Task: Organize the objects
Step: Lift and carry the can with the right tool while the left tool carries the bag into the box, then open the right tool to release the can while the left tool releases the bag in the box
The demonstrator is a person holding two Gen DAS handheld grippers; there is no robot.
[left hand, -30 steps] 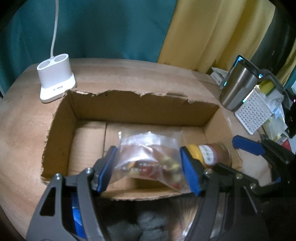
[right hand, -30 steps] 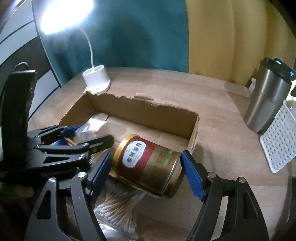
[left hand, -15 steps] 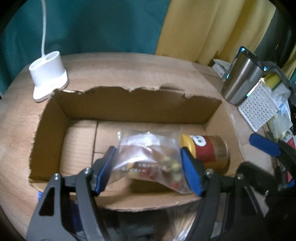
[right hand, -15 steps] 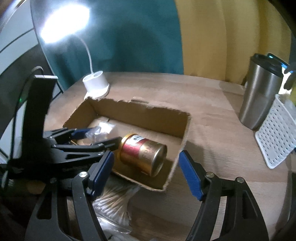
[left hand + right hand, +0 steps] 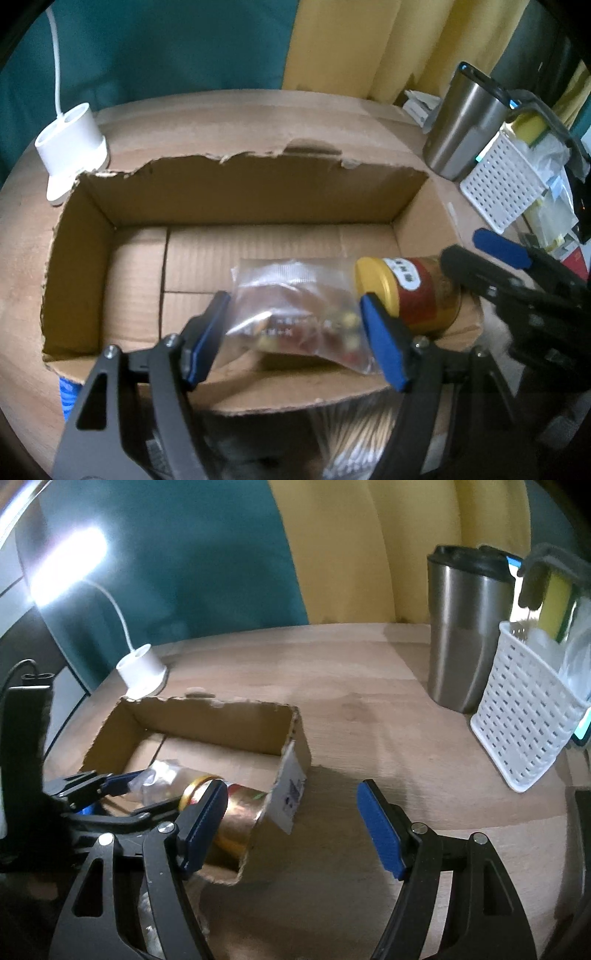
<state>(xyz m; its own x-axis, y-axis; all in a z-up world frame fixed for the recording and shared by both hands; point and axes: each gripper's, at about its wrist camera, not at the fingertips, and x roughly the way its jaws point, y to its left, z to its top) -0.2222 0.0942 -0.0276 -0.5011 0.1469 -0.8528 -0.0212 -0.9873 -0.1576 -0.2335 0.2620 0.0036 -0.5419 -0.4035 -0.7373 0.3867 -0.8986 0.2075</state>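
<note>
- Wooden worktop (image 5: 369, 701); teal and yellow curtains behind; lit lamp at left.
- Torn cardboard box (image 5: 229, 192) holds red tin (image 5: 417, 295) and clear snack bag (image 5: 295, 317).
- Left tongs (image 5: 295, 336) opening, bag between the pads.
- Right tongs (image 5: 291, 827) apart, empty, over bare worktop.
- Steel tumbler (image 5: 461, 627) beside white basket (image 5: 524, 716).

The right hand-held gripper (image 5: 291, 827) gapes empty beside the cardboard box (image 5: 295, 738) holding a tin (image 5: 236, 819).

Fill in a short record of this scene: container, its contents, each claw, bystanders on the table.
container: torn cardboard box
contents: red-and-gold tin on its side; clear snack bag
left claw: jaws opening, bag between them
right claw: open, nothing between its jaws
bystanders: steel tumbler, white basket, lamp base
</note>
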